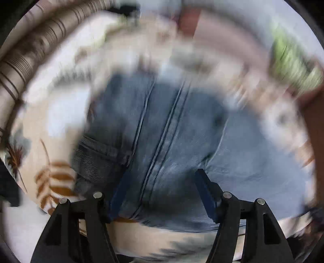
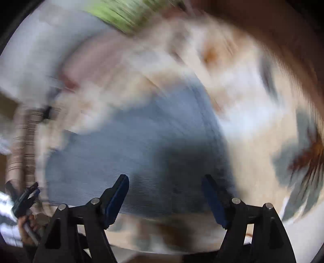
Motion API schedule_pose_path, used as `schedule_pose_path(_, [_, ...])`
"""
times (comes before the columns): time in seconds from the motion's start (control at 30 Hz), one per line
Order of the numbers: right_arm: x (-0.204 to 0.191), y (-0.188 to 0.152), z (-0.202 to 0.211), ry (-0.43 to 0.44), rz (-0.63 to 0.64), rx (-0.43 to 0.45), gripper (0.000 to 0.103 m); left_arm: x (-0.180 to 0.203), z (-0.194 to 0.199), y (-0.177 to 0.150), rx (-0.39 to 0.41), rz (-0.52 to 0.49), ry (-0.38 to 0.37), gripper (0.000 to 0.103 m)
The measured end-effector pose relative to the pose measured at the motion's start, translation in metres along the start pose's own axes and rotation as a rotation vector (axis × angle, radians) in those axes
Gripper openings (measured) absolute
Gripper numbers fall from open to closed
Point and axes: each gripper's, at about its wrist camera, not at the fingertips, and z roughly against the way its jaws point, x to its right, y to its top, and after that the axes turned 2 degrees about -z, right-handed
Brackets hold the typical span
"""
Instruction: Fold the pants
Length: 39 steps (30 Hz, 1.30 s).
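Blue jeans lie spread on a cream bedsheet printed with brown and grey leaves. The left wrist view shows their seams and a darker pocket area at the left. My left gripper hangs just above the denim, open, with its blue pads apart and nothing pinched. In the right wrist view the jeans are a blurred blue patch. My right gripper is over their near edge, open, with no cloth between its fingers. The left gripper, held in a person's hand, shows at that view's lower left.
A striped brown-and-beige cushion borders the sheet at the upper left. A green blurred object sits at the far right, and appears again as a green blurred object in the right wrist view. Dark brown wood edges the right side. Both views are motion-blurred.
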Motion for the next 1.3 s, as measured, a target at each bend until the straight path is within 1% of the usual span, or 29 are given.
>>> schedule_pose_path(0.03, [-0.008, 0.003, 0.008, -0.027, 0.019, -0.010, 0.073, 0.007, 0.005, -0.003, 0.066, -0.066, 0.079, 0.074])
schedule_pose_path(0.07, [-0.016, 0.007, 0.016, -0.054, 0.028, -0.010, 0.073, 0.013, 0.009, -0.002, 0.056, -0.091, 0.116, 0.074])
schedule_pose_path(0.1, [-0.019, 0.008, 0.023, -0.052, 0.037, 0.005, 0.073, 0.015, 0.015, 0.000, 0.047, -0.081, 0.110, 0.073])
schedule_pose_path(0.13, [-0.029, 0.013, 0.031, -0.034, 0.056, 0.033, 0.073, 0.017, 0.027, 0.004, 0.076, -0.063, 0.075, 0.073])
schedule_pose_path(0.2, [-0.060, 0.031, 0.041, 0.023, 0.091, 0.079, 0.073, 0.022, 0.043, 0.009, 0.138, -0.073, 0.060, 0.074])
schedule_pose_path(0.23, [-0.076, 0.040, 0.039, 0.063, 0.100, 0.083, 0.073, 0.027, 0.050, 0.013, 0.170, -0.092, 0.064, 0.074])
schedule_pose_path(0.27, [-0.093, 0.050, 0.034, 0.109, 0.109, 0.074, 0.073, 0.029, 0.050, 0.016, 0.173, -0.103, 0.068, 0.074])
schedule_pose_path(0.3, [-0.102, 0.050, 0.027, 0.146, 0.119, 0.064, 0.073, 0.028, 0.045, 0.017, 0.157, -0.105, 0.083, 0.074])
schedule_pose_path(0.33, [-0.123, 0.057, 0.016, 0.197, 0.137, 0.049, 0.073, 0.026, 0.033, 0.017, 0.120, -0.091, 0.102, 0.074])
schedule_pose_path(0.4, [-0.153, 0.065, -0.014, 0.280, 0.157, 0.014, 0.074, 0.019, 0.016, 0.013, 0.059, -0.057, 0.104, 0.074])
schedule_pose_path(0.43, [-0.170, 0.063, -0.033, 0.325, 0.140, -0.035, 0.074, 0.013, 0.006, 0.010, 0.031, -0.030, 0.106, 0.074])
schedule_pose_path(0.47, [-0.178, 0.060, -0.048, 0.354, 0.127, -0.081, 0.074, 0.012, 0.005, 0.004, 0.033, -0.019, 0.107, 0.074])
schedule_pose_path(0.5, [-0.188, 0.057, -0.077, 0.381, 0.121, -0.156, 0.074, 0.012, 0.007, -0.002, 0.049, -0.020, 0.107, 0.074])
schedule_pose_path(0.53, [-0.194, 0.052, -0.105, 0.342, 0.141, -0.205, 0.074, 0.013, 0.008, -0.003, 0.056, -0.027, 0.109, 0.074])
schedule_pose_path(0.57, [-0.194, 0.046, -0.128, 0.261, 0.151, -0.248, 0.075, 0.013, 0.008, -0.003, 0.054, -0.033, 0.110, 0.074])
schedule_pose_path(0.6, [-0.188, 0.040, -0.151, 0.227, 0.128, -0.269, 0.075, 0.013, 0.008, -0.002, 0.052, -0.032, 0.107, 0.074])
schedule_pose_path(0.63, [-0.187, 0.040, -0.149, 0.250, 0.115, -0.228, 0.076, 0.013, 0.008, 0.001, 0.048, -0.031, 0.108, 0.074])
schedule_pose_path(0.67, [-0.187, 0.041, -0.142, 0.272, 0.089, -0.214, 0.077, 0.013, 0.008, 0.001, 0.047, -0.031, 0.107, 0.074])
schedule_pose_path(0.7, [-0.188, 0.042, -0.138, 0.266, 0.084, -0.219, 0.077, 0.012, 0.007, 0.002, 0.049, -0.031, 0.106, 0.074])
schedule_pose_path(0.77, [-0.194, 0.042, -0.130, 0.205, 0.123, -0.234, 0.077, 0.014, 0.005, 0.002, 0.052, -0.035, 0.114, 0.075])
schedule_pose_path(0.8, [-0.195, 0.042, -0.125, 0.192, 0.133, -0.224, 0.077, 0.014, 0.006, 0.001, 0.055, -0.036, 0.115, 0.075])
schedule_pose_path(0.83, [-0.193, 0.041, -0.116, 0.200, 0.147, -0.202, 0.077, 0.014, 0.007, 0.000, 0.057, -0.034, 0.114, 0.075])
schedule_pose_path(0.9, [-0.180, 0.039, -0.096, 0.233, 0.152, -0.172, 0.077, 0.013, 0.009, -0.003, 0.056, -0.035, 0.111, 0.075])
schedule_pose_path(1.0, [-0.156, 0.037, -0.076, 0.230, 0.119, -0.136, 0.077, 0.014, 0.010, -0.004, 0.054, -0.037, 0.115, 0.075])
schedule_pose_path(1.1, [-0.115, 0.039, -0.044, 0.185, 0.077, -0.067, 0.077, 0.015, 0.011, -0.005, 0.058, -0.047, 0.128, 0.075])
schedule_pose_path(1.2, [-0.066, 0.041, -0.016, 0.132, 0.000, -0.008, 0.077, 0.017, 0.012, -0.006, 0.064, -0.049, 0.138, 0.075])
schedule_pose_path(1.23, [-0.044, 0.040, -0.005, 0.100, -0.034, 0.016, 0.077, 0.018, 0.013, -0.007, 0.069, -0.050, 0.142, 0.075])
schedule_pose_path(1.3, [-0.011, 0.040, 0.009, 0.048, -0.089, 0.046, 0.077, 0.020, 0.016, -0.008, 0.077, -0.062, 0.151, 0.075])
